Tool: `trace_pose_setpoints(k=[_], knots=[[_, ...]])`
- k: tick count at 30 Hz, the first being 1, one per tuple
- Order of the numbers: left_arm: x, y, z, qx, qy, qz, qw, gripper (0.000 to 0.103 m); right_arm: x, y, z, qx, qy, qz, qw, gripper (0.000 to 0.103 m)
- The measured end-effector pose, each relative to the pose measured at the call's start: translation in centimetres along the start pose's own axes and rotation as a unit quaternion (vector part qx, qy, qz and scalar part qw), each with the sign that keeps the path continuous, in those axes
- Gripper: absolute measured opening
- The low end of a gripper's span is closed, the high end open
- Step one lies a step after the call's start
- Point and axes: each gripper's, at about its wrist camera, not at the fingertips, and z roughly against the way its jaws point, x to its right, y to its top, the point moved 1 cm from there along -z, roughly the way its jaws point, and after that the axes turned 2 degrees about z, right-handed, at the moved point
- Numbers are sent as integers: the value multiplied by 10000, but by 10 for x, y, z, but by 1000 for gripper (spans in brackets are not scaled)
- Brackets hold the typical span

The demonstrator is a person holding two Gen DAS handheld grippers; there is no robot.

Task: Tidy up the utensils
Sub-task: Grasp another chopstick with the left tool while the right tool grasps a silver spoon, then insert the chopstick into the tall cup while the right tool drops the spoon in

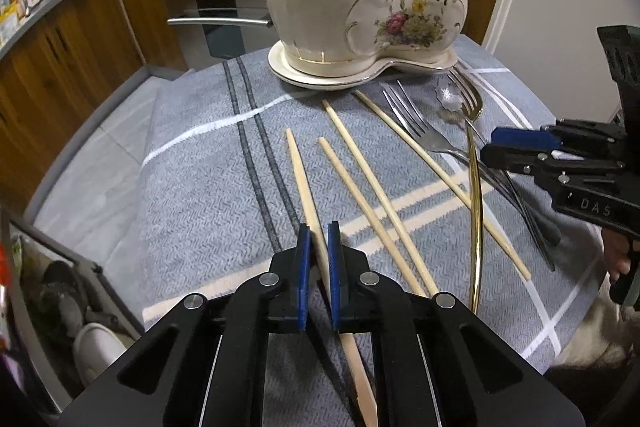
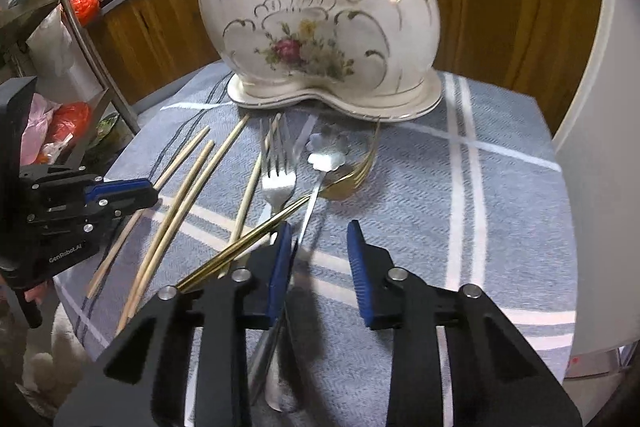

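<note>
Left hand-held gripper: narrow, its blue pads clamped on one wooden chopstick; the chopstick runs from between the pads toward 12 o'clock in the left wrist view.
Right hand-held gripper: partly open in its own view, with a slim silver handle lying against the left pad; the right pad is seen apart from it, so no grip is shown.
Remaining chopsticks: three are laid on the cloth at 1 to 2 o'clock of the left hand-held gripper, fanned and slanting toward the holder.
Silver forks: laid tines toward the holder, at 11 o'clock of the right hand-held gripper; how many are stacked there cannot be told.
Flower-bowled spoon: laid at 12 o'clock of the right hand-held gripper, its bowl just short of the holder's base.
Gold fork: laid crosswise, its tines at 1 o'clock beside the spoon bowl, its long gold handle passing over the silver pieces toward 8 o'clock.
Ceramic utensil holder: a cream, gold-trimmed, flower-painted double pot is stood upright on its matching saucer at the far edge; something yellow is seen sticking out of its smaller pot.
Desk: covered by a grey-blue cloth with white and dark stripes; all loose utensils are lying on it, none yet in the holder.
</note>
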Motion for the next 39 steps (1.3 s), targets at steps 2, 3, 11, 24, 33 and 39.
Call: trace_pose_setpoints(k=[2, 3, 11, 24, 33, 39], knots=[[1, 3, -2, 9, 5, 14, 10000, 10, 0, 3, -2, -44, -10, -34, 10000, 25], [2, 4, -3, 25, 2, 27, 10000, 10, 0, 4, -2, -61, 5, -68, 10000, 24], [7, 10, -11, 193, 145, 14, 9997, 7, 2, 8, -4, -88, 316, -330, 9989, 4], [-9, 3, 6, 530, -88, 189, 9984, 5, 11, 6, 37, 539, 417, -356, 9970, 1], [-19, 11, 46, 1160, -373, 289, 9921, 5, 8, 14, 73, 1213, 343, -232, 9917, 1], [-21, 25, 78, 1747, -481, 244, 9831, 5, 15, 28, 97, 1914, 308, -328, 9805, 1]])
